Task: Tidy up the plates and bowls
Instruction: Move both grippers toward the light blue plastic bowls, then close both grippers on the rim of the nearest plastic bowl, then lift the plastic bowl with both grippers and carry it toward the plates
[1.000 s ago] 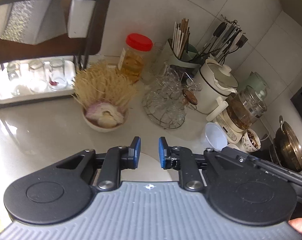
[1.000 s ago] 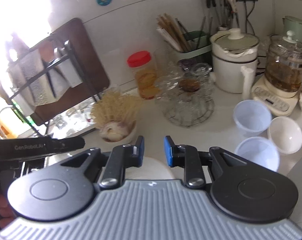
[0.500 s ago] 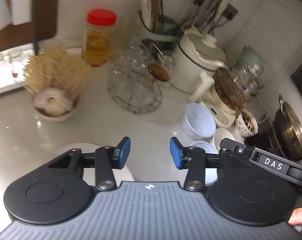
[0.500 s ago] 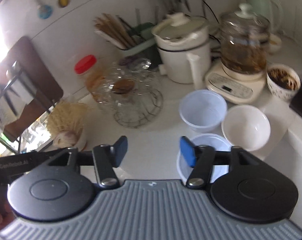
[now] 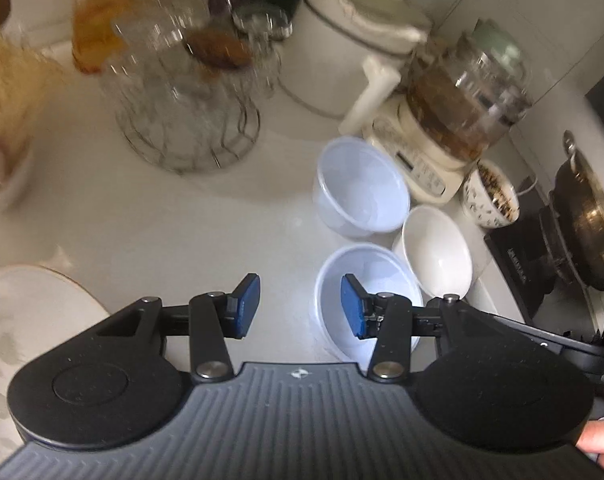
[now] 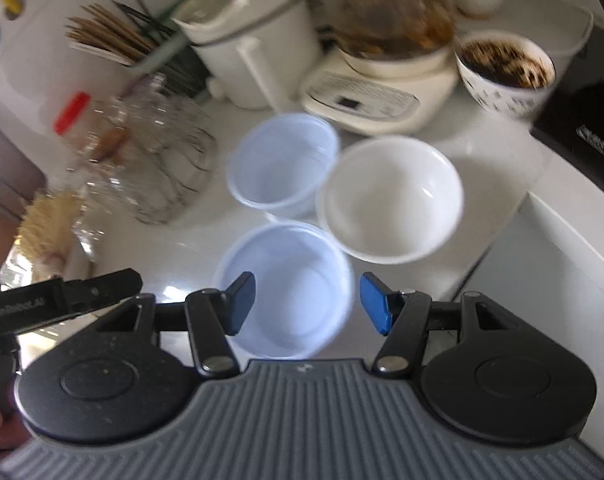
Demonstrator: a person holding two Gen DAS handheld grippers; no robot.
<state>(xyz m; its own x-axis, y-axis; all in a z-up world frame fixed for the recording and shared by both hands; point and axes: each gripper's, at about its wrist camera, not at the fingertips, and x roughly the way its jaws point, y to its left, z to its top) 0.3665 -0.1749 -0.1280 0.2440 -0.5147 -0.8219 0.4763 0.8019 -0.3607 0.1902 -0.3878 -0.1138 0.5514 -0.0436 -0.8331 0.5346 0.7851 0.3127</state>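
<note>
Three bowls stand together on the white counter. The near clear plastic bowl (image 5: pixel 365 276) (image 6: pixel 290 276) is closest, the far clear plastic bowl (image 5: pixel 359 188) (image 6: pixel 282 160) is behind it, and a white ceramic bowl (image 5: pixel 437 252) (image 6: pixel 393 196) is to their right. A white plate with a gold rim (image 5: pixel 26 312) lies at the lower left. My left gripper (image 5: pixel 300 306) is open and empty, its right finger over the near plastic bowl's left rim. My right gripper (image 6: pixel 307 300) is open and empty, its jaws spread above the near plastic bowl.
A wire rack of glasses (image 5: pixel 186 92), a white pot (image 5: pixel 341 40), a glass kettle on a base (image 5: pixel 457 104), a patterned bowl of dark stuff (image 5: pixel 491 200) and a wok on a stove (image 5: pixel 585 216) crowd the back and right. The counter edge (image 6: pixel 541 216) is at right.
Both grippers have swung right and down towards the three bowls. Both have opened wider. The plate has slid to the left edge of the left wrist view.
</note>
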